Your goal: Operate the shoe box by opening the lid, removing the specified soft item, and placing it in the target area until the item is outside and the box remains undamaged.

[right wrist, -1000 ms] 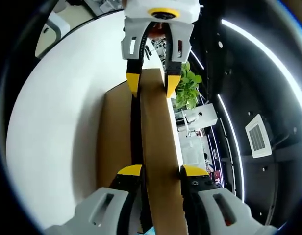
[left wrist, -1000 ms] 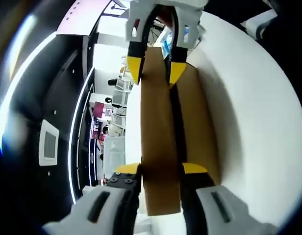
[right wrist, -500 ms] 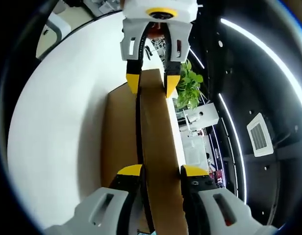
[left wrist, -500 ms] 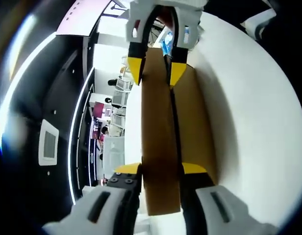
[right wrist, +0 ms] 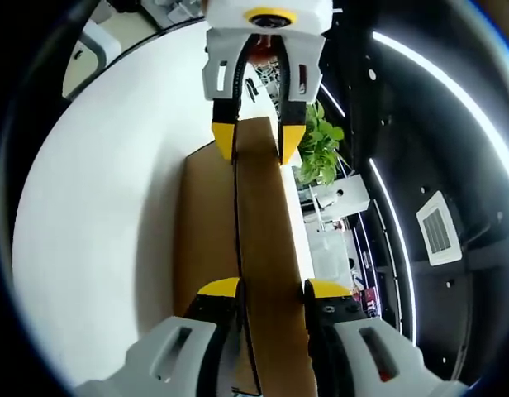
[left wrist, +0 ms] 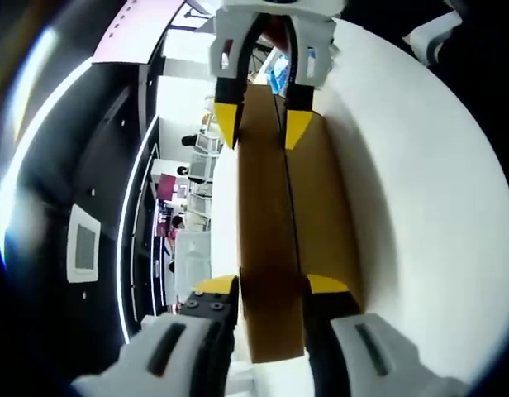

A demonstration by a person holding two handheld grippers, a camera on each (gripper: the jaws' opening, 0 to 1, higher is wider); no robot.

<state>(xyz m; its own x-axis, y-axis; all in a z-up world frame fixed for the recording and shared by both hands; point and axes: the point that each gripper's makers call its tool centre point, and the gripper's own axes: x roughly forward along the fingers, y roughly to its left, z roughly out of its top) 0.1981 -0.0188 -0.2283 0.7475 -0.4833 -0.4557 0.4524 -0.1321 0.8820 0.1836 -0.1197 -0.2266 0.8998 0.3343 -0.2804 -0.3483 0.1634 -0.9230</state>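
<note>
A brown cardboard shoe box (left wrist: 325,207) lies on a round white table (left wrist: 428,215). Its lid (left wrist: 269,240) runs lengthwise between my two grippers. My left gripper (left wrist: 271,285) is shut on the near end of the lid, and my right gripper (left wrist: 261,124) holds the far end. In the right gripper view the lid (right wrist: 267,240) sits against the box body (right wrist: 203,223), parted from it by a thin dark seam. There my right gripper (right wrist: 272,288) clamps the near end and the left gripper (right wrist: 256,139) the far end. The box's contents are hidden.
The white table (right wrist: 97,198) stretches wide beside the box. A green potted plant (right wrist: 321,149) stands past the table's edge. Beyond it is an office with desks (left wrist: 184,223) and a dark ceiling with light strips (right wrist: 420,66).
The dark gap between the lid and the box body has narrowed to a thin line. Both grippers keep their hold on the lid's ends.
</note>
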